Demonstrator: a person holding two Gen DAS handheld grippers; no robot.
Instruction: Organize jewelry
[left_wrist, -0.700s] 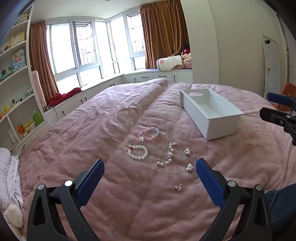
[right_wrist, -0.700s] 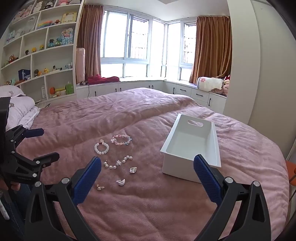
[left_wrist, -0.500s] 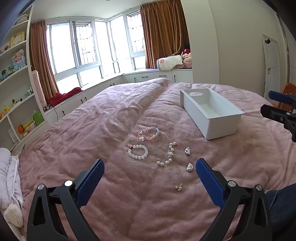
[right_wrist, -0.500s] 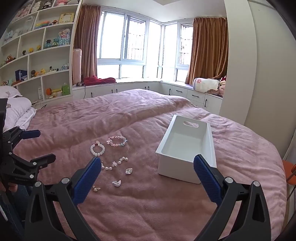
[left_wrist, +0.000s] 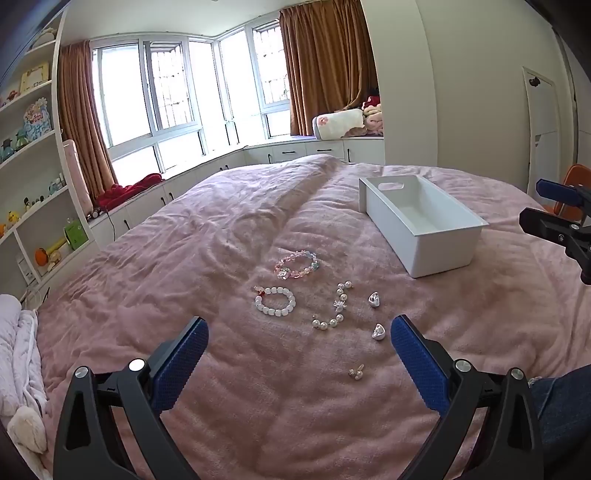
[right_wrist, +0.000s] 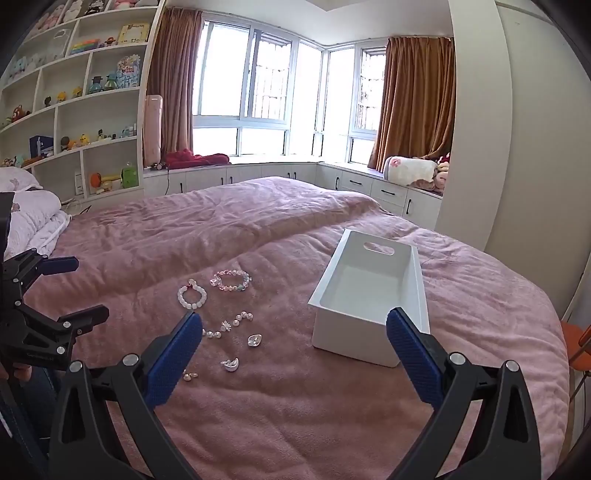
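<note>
Jewelry lies on the pink bedspread: a pink bead bracelet (left_wrist: 296, 264) (right_wrist: 231, 280), a white bead bracelet (left_wrist: 274, 303) (right_wrist: 192, 296), a pearl strand (left_wrist: 332, 307) (right_wrist: 231, 325), two silver earrings (left_wrist: 374, 299) (left_wrist: 378, 331) (right_wrist: 255, 340) (right_wrist: 230, 364) and a small pearl stud pair (left_wrist: 357, 372) (right_wrist: 189, 376). An empty white bin (left_wrist: 421, 223) (right_wrist: 369, 295) stands to their right. My left gripper (left_wrist: 299, 343) is open and empty, just short of the jewelry. My right gripper (right_wrist: 294, 339) is open and empty, between the jewelry and the bin's near end.
The bedspread (left_wrist: 229, 236) is rumpled with a ridge down its middle. White bedding (right_wrist: 29, 221) lies at the left. Shelves of toys (right_wrist: 74, 110) and a window seat stand beyond the bed. An orange chair (right_wrist: 576, 343) is at the right edge.
The right gripper's view has shifted: the jewelry and bin now sit further left and lower in it. The left gripper has barely moved.
</note>
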